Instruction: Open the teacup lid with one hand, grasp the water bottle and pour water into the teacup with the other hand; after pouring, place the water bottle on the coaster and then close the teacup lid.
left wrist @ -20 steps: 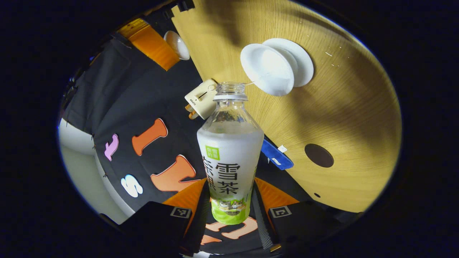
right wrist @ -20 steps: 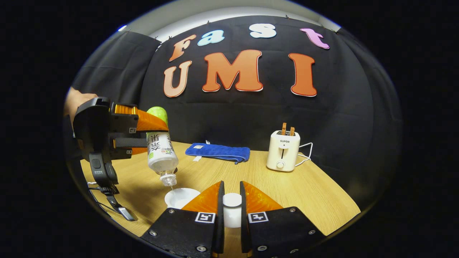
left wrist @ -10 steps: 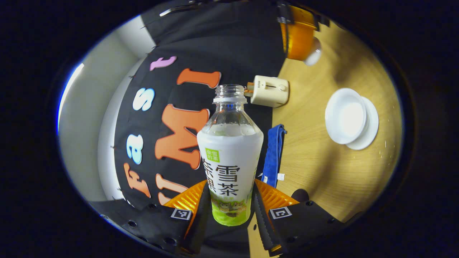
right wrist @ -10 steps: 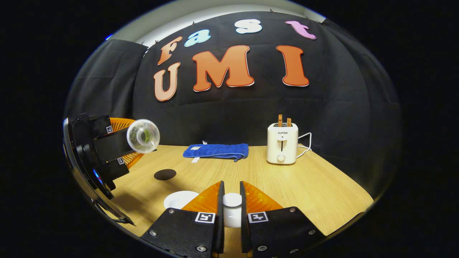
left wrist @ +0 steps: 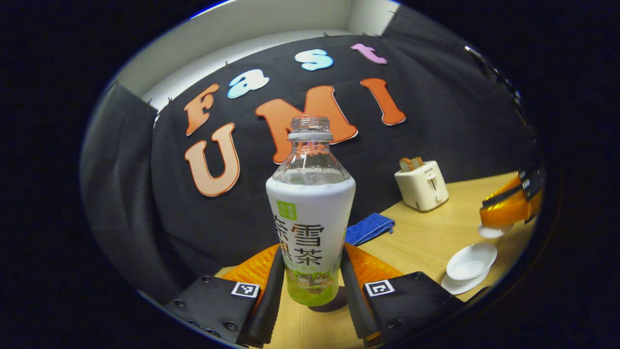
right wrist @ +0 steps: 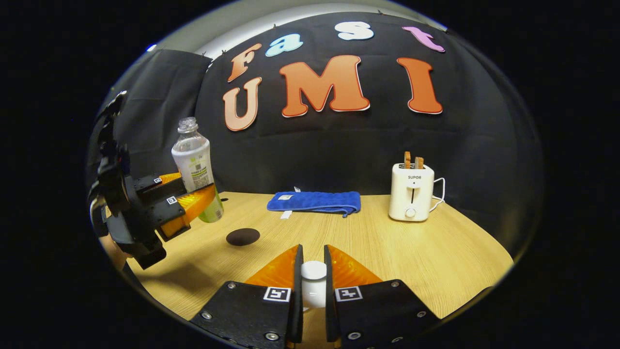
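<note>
A clear water bottle (left wrist: 310, 218) with a white and green label, uncapped, stands upright in my left gripper (left wrist: 310, 252), which is shut on its lower body. In the right gripper view the bottle (right wrist: 193, 165) and left gripper (right wrist: 193, 201) hang just left of the dark round coaster (right wrist: 242, 236), the bottle's base near the table. The white teacup (left wrist: 471, 261) sits open on its saucer (left wrist: 460, 286) at the right. My right gripper (right wrist: 312, 249) is shut on the white lid (right wrist: 314, 286); it is also seen as the right gripper (left wrist: 508, 213) holding the lid (left wrist: 490, 231) above the cup.
A cream toaster (right wrist: 410, 191) with two slices stands at the back right of the wooden table (right wrist: 411, 252). A folded blue cloth (right wrist: 315, 201) lies along the back edge. A hand grips the left gripper's handle at the left.
The bottle has swung from tipped over the teacup to upright. My left gripper carried it left, away from the cup, to beside the coaster. The right gripper keeps holding the lid.
</note>
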The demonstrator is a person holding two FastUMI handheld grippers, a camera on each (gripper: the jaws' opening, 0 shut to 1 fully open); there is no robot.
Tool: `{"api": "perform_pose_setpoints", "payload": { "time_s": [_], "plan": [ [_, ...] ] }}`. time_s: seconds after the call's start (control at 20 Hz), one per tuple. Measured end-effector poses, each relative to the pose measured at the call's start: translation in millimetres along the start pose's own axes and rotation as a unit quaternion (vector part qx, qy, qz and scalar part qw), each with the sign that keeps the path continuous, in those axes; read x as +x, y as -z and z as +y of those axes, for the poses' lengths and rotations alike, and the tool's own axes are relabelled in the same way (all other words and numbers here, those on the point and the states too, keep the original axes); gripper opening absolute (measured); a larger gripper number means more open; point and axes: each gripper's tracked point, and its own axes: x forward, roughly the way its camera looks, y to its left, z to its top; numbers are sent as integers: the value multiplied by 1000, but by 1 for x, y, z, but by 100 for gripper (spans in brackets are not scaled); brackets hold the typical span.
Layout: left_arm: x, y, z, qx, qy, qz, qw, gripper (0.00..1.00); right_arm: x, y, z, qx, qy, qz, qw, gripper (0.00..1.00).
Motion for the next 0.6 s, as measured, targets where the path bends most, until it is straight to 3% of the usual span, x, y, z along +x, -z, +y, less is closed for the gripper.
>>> {"api": "perform_pose_setpoints", "payload": {
  "time_s": [0.15, 0.3, 0.6],
  "plan": [
    [2, 10, 16, -107, -1, 18, 994, 64, 8, 4, 15, -5, -14, 6, 1000, 19],
    [25, 23, 30, -203, 6, 37, 978, 64, 17, 13, 29, -26, -26, 16, 999, 19],
    [45, 46, 22, -202, 9, 62, 977, 64, 29, 31, 35, -34, -29, 34, 998, 19]
  ]
}}
